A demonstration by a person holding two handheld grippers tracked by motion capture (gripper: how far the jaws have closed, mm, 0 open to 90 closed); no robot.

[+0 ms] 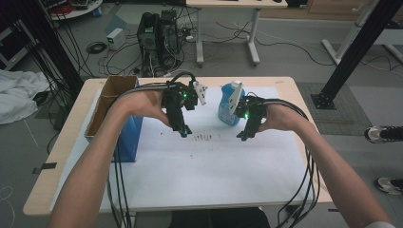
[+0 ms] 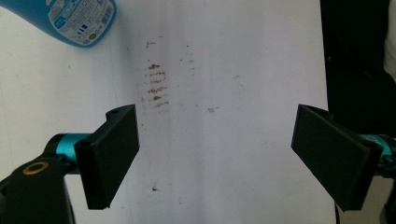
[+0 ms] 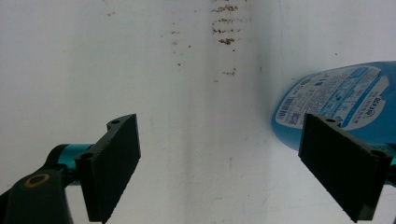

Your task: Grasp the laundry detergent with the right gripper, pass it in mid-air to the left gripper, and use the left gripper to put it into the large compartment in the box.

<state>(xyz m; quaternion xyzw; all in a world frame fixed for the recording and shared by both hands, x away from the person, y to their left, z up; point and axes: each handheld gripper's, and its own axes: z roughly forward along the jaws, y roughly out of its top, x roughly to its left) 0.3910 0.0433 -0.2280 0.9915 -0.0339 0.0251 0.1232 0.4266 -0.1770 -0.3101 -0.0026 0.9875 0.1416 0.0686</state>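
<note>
High view: both tongs, left [image 1: 184,131] and right [image 1: 243,136], are hanging spread over a white sheet [image 1: 214,166] with brown marks [image 1: 203,137], covering the desk [image 1: 62,147]; cables [image 1: 119,52] are lying on the floor.

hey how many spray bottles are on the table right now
1: the blue spray bottle stands upright toward the table's far side, between the two grippers and just beside the right gripper. The cardboard box could hide others.

From the high view we're looking forward and down over the whole table [image 1: 285,85], with the floor and cables beyond its far edge. The 2 gripper views sit way closer, each staring down past its own jaws at the white sheet [image 2: 233,154] near the table's middle. Both catch the same brown smudges [image 2: 154,86] and the blue bottle [image 3: 345,100], which we also spot from above, the bottle toward the far edge.
</note>
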